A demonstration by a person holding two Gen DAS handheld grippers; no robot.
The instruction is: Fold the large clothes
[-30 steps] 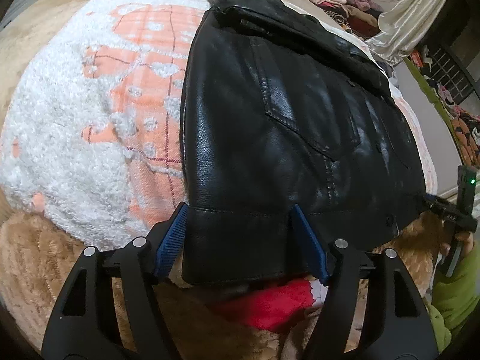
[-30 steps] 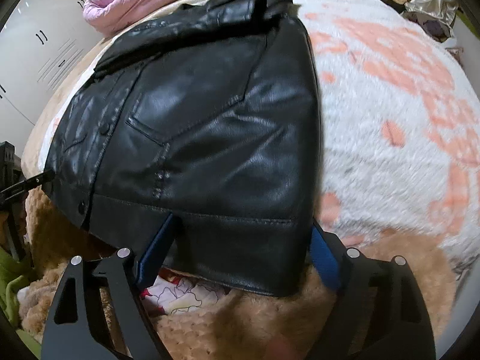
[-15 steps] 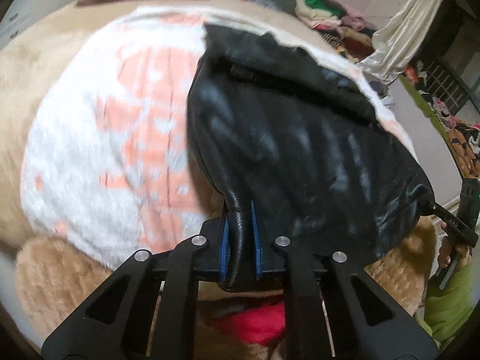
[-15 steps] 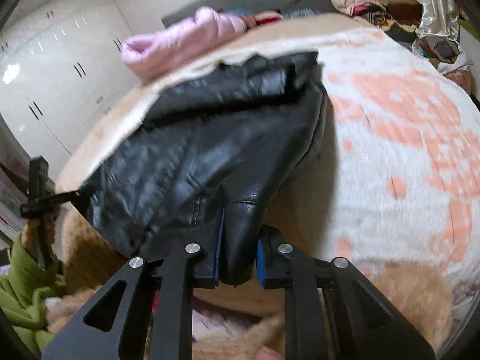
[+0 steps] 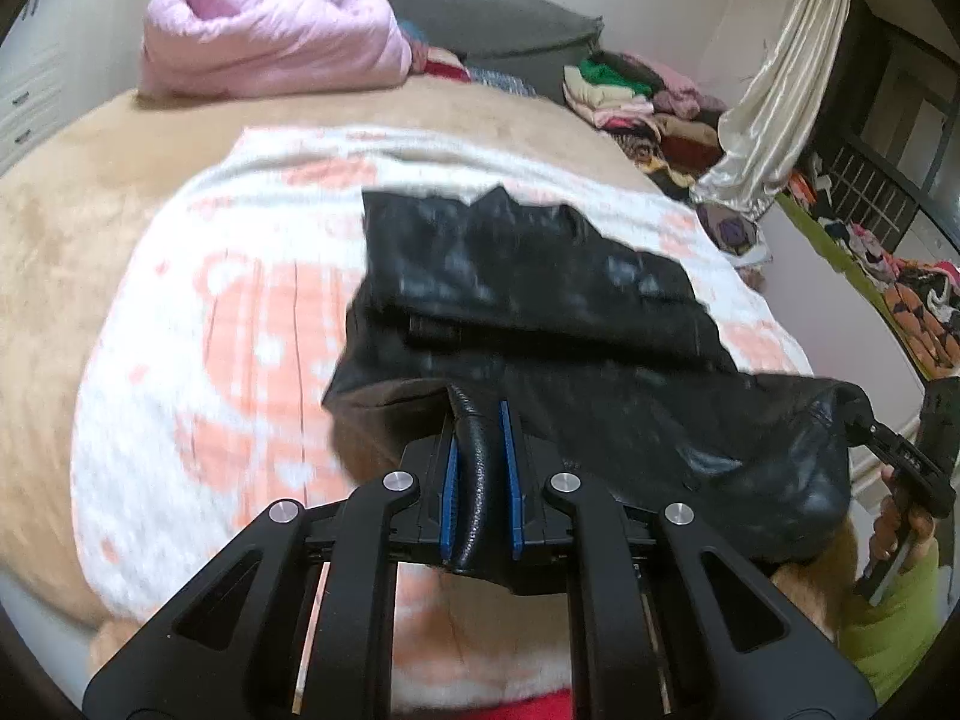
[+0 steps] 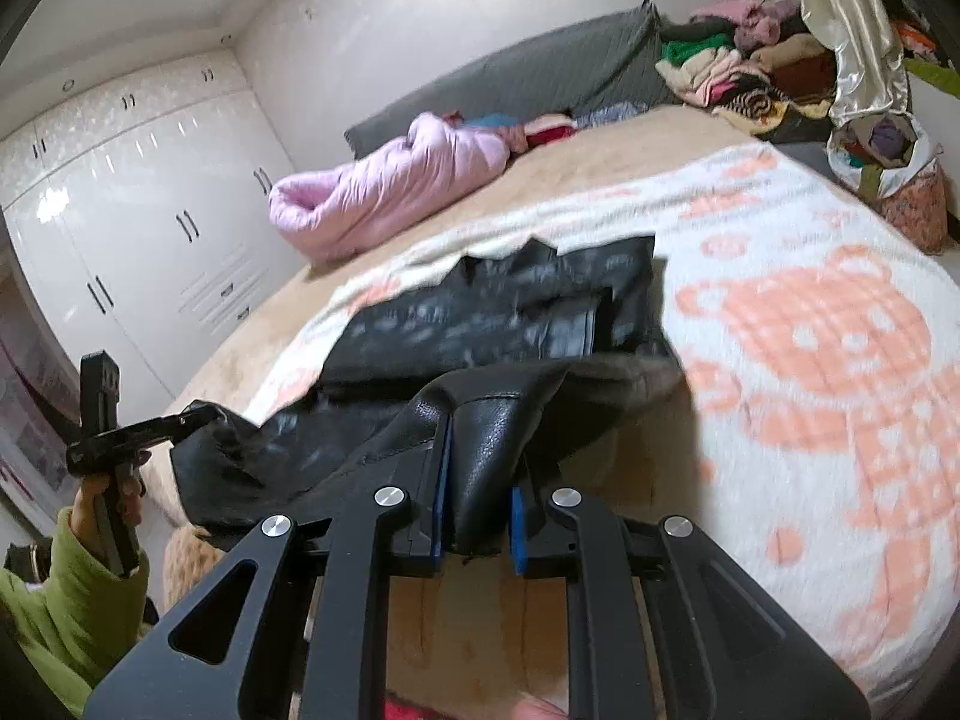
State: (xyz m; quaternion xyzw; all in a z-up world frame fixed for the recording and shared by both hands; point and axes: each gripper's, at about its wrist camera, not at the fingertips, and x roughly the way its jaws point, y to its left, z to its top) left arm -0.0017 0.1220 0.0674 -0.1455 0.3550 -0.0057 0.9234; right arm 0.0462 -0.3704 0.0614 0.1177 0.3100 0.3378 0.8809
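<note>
A black leather jacket [image 5: 540, 300] lies on a white and orange blanket [image 5: 198, 330] on the bed. My left gripper [image 5: 479, 420] is shut on the jacket's hem at one corner and holds it lifted. My right gripper [image 6: 480, 438] is shut on the hem at the other corner, also lifted. The hem hangs between them above the bed while the collar end of the jacket [image 6: 540, 294] rests on the blanket [image 6: 810, 360]. The right gripper also shows in the left wrist view [image 5: 888, 444], and the left gripper shows in the right wrist view [image 6: 150, 429].
A rolled pink quilt [image 5: 270, 42] and a grey headboard [image 5: 480, 6] are at the far end of the bed. Piles of clothes [image 5: 636, 96] lie beyond the bed. White wardrobes [image 6: 150, 210] line the wall. A bag [image 6: 888, 174] stands beside the bed.
Both grippers closed on the jacket's hem, then lifted it off the bed and carried it toward the collar end. The jacket's lower half now hangs raised.
</note>
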